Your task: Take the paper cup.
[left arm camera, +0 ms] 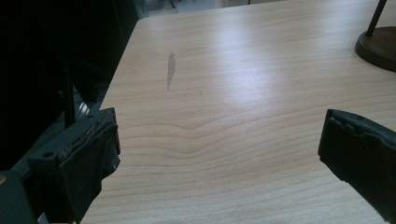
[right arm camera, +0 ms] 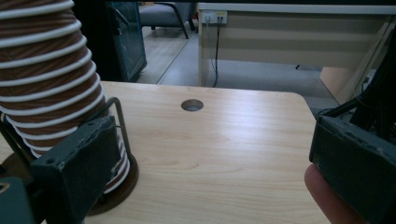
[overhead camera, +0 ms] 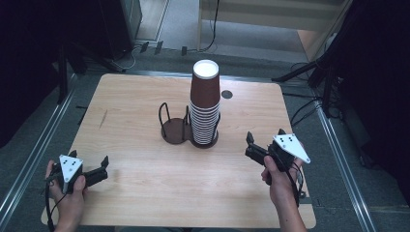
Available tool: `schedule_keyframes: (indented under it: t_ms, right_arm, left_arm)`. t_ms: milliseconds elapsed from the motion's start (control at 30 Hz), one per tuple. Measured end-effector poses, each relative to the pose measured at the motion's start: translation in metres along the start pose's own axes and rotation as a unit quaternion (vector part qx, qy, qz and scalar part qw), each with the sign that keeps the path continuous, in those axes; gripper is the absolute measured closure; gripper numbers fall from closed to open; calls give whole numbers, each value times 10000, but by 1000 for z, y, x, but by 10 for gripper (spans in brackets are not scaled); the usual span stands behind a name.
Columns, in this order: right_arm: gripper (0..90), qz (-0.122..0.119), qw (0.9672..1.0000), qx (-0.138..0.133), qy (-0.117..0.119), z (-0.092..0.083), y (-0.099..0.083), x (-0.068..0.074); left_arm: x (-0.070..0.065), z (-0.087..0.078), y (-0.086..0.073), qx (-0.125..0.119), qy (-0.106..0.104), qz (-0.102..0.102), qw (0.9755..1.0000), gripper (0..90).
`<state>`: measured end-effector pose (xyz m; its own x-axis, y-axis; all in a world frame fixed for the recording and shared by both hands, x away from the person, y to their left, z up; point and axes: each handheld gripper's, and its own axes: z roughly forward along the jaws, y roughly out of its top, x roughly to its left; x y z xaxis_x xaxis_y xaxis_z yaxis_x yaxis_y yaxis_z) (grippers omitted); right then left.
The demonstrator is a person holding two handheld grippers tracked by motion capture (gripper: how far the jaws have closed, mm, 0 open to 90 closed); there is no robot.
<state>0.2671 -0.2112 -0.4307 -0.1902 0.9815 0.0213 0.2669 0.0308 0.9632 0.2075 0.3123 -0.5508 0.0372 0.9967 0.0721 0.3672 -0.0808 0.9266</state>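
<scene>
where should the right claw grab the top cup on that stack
On the top cup's brown side wall, above the white rims below. The stack stands upside down in the wire holder, so the right claw, jaws open, likely comes level from the right.

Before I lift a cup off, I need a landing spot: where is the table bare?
Bare wood lies between the left tool and the wire holder, and along the near edge. It is crowded around the cup stack.

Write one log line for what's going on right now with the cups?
left tool: open, empty, near table edge | right tool: open, empty, facing cup stack | cup stack: upside down in holder right ring | left ring: empty
</scene>
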Motion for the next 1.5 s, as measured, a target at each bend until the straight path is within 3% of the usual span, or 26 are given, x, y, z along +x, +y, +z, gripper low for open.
schedule_keyframes:
  t_ms: [500, 900, 1133, 1367, 1500]
  right_arm:
    - [3, -60, 9993, -85, 346, 12, 22, 36]
    - [3, 239, 9978, -95, 603, 25, 38, 56]
    - [3, 139, 9972, -193, 706, 29, 48, 72]
    - [10, 340, 9940, -95, 1039, 33, 53, 84]
    - [10, 240, 9943, -93, 1036, 38, 56, 94]
  left_arm:
    - [0, 1, 0, 38, 6, -7, 10000, 0]
    - [0, 1, 0, 49, 11, -8, 10000, 0]
    - [0, 1, 0, 47, 7, -10, 10000, 0]
    - [0, 2, 1, 59, 15, -8, 10000, 0]
    - [0, 2, 1, 69, 61, 7, 10000, 0]
